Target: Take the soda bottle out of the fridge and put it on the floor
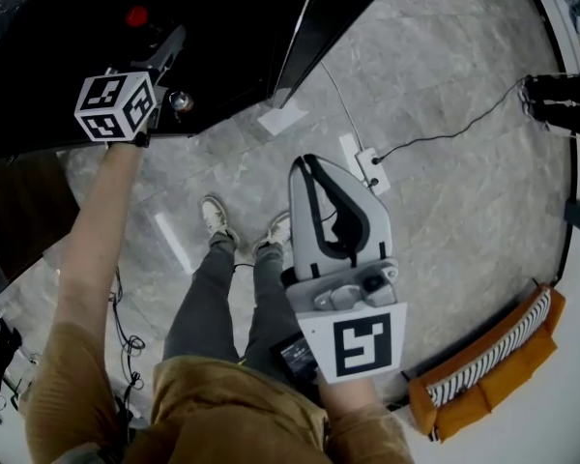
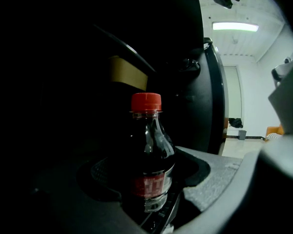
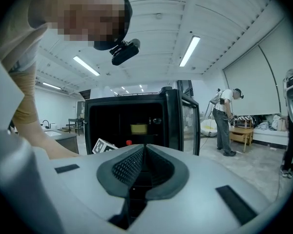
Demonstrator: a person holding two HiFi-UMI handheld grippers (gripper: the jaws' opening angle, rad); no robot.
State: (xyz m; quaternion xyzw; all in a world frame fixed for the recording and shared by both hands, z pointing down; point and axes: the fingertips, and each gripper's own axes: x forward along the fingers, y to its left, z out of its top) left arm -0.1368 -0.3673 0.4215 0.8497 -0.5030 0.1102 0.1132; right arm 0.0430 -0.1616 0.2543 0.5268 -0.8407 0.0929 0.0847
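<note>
1. The grey stone floor (image 1: 445, 191) fills the middle and right of the head view.
2. The black fridge (image 1: 222, 27) takes up the upper left of that view. Its door (image 1: 314, 27) is swung open and the inside is very dark.
3. An orange cushion (image 1: 493, 365) with a striped cover lies at the lower right edge of the floor.
4. The right gripper (image 1: 307, 162) is in the centre of the head view, outside the fridge and just right of the person's shoes (image 1: 216, 218). Its jaws are pressed together with nothing between them (in its own view the pads meet along one line).
5. The left gripper (image 1: 164, 58) reaches into the fridge at the upper left. Its jaws are spread wide, one on each side of the bottle, and neither pad appears to press on it.
6. The soda bottle (image 2: 146, 150) stands upright inside the fridge, in the centre of the left gripper view. It holds a dark drink and has a red label low on its body.
7. Its red cap (image 2: 146, 102) is on.
</note>
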